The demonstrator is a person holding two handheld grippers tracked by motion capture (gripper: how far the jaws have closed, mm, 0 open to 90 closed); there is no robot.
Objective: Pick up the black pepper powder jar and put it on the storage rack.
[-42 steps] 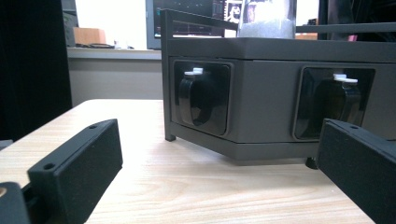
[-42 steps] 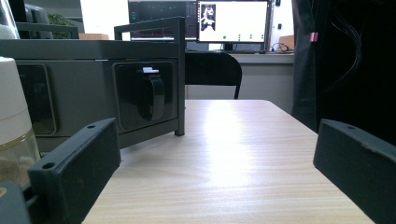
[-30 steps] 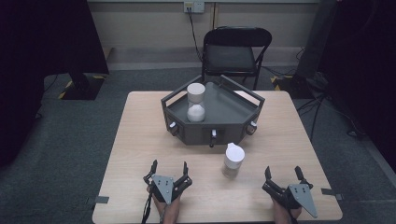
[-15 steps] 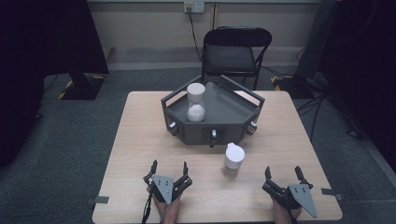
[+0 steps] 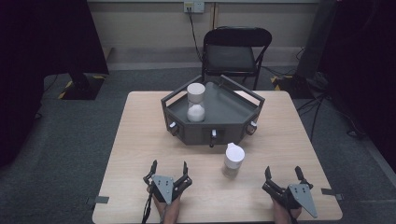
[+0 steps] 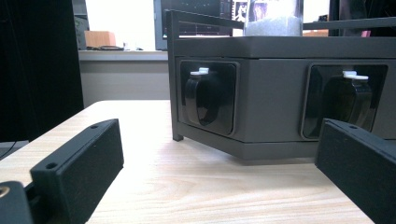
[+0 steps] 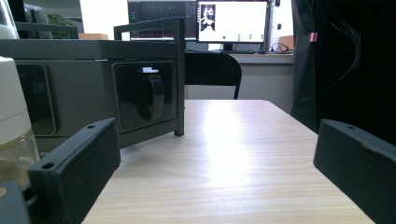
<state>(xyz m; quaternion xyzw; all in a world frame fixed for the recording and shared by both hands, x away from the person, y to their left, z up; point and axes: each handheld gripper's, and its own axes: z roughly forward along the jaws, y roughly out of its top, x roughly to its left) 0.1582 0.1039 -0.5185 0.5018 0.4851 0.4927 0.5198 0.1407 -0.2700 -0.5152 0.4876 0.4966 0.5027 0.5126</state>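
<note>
White-capped clear glass jar [image 5: 233, 160] stands upright on the pale wooden table [image 5: 140, 140], just in front of the dark grey hexagonal tray [image 5: 233, 114], between the two grippers and nearer the right one.

Left gripper [image 5: 168, 170] and right gripper [image 5: 283, 175] both rest at the near edge, jaws wide apart, holding nothing. Judged light, rigid, smooth-sided and breakable; contents at its base look granular. Best grasped across the glass body below the cap, kept upright, with moderate squeeze to prevent slipping.
</note>
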